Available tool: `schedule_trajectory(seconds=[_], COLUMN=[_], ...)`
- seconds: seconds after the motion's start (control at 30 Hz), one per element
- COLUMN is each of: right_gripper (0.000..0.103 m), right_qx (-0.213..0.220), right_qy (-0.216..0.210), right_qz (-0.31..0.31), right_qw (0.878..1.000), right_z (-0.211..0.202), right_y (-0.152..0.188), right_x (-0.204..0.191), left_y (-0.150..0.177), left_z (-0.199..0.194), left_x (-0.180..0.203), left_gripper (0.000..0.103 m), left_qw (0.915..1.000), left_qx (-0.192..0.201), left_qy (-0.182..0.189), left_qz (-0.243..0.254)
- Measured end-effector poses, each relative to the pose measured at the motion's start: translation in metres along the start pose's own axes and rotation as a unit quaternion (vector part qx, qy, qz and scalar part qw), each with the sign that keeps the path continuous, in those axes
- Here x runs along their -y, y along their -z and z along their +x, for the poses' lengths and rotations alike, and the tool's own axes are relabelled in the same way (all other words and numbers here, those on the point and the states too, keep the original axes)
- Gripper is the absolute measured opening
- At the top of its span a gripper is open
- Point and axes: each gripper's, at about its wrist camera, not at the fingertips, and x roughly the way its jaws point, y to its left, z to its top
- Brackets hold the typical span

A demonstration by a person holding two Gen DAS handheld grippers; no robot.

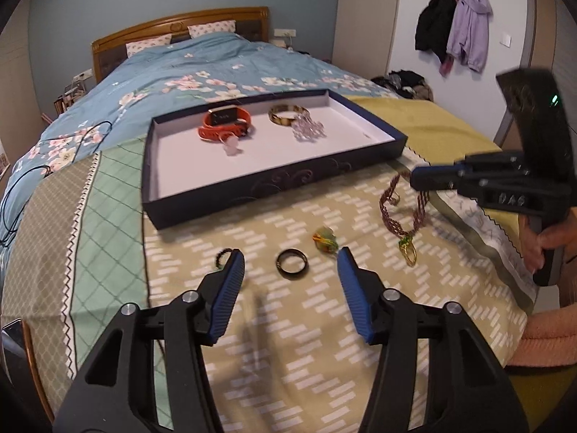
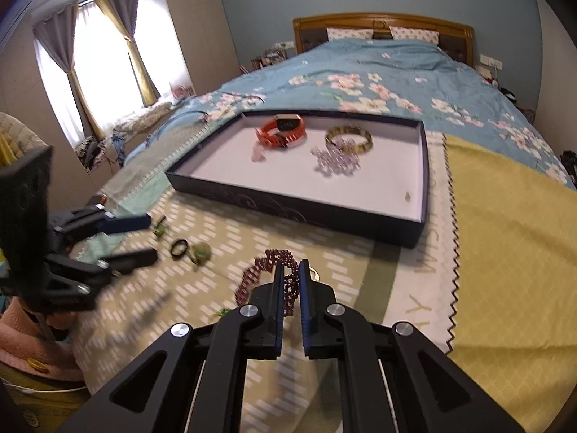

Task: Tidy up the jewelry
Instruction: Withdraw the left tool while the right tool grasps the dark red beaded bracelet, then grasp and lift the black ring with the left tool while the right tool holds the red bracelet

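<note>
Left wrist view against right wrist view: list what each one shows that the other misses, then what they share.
Only the left wrist view shows the coats on wall hooks and the necklace's green-and-gold pendant. Only the right wrist view shows the curtained window and a tiny item in the tray's near corner. Both show the tray with the orange watch, the black ring and the beaded necklace.

The left gripper (image 1: 291,256) stood spread wide over the patterned cloth (image 1: 252,310), a dark ring (image 1: 292,263) between its fingertips. At two o'clock, the right gripper (image 1: 414,176) touched the beaded necklace (image 1: 404,209).
</note>
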Motion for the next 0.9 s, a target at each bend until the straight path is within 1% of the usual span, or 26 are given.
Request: schedule_trajectory(seconds=[0.13,0.2,0.33,0.43,0.6,0.73,0.9], right_gripper=[0.006,0.006,0.006,0.006,0.006,0.006,0.006], right_qx=[0.021,0.028,0.039,0.044,0.050,0.052,0.053], right_qy=[-0.008,-0.011,-0.016,-0.019,-0.021,-0.022,-0.024], right_qz=[-0.013,-0.018,-0.023,-0.023,-0.024,-0.024,-0.022], right_qw=[1.000,0.999,0.999,0.999,0.998,0.998,0.998], right_z=[-0.009,-0.013,-0.016,-0.017,-0.018,-0.018,-0.018], right_y=[-0.007,-0.010,-0.015,-0.018,-0.019,-0.020,-0.020], right_x=[-0.009,-0.013,-0.017,-0.019,-0.020,-0.020,-0.020], left_y=[-0.002,-0.003,-0.006,-0.008,-0.008,-0.008,-0.007], left_z=[0.009,0.016,0.025,0.030,0.032,0.033,0.031], left_x=[0.004,0.003,-0.001,-0.003,-0.004,-0.005,-0.002], left_gripper=[0.050,0.047,0.038,0.035,0.031,0.022,0.022], left_qw=[0.9998,0.9996,0.9991,0.9987,0.9986,0.9985,0.9986], left_qx=[-0.016,-0.027,-0.042,-0.048,-0.051,-0.052,-0.050], left_qy=[-0.004,-0.004,0.002,0.004,0.004,0.003,-0.001], left_qz=[0.004,0.000,-0.009,-0.013,-0.016,-0.018,-0.016])
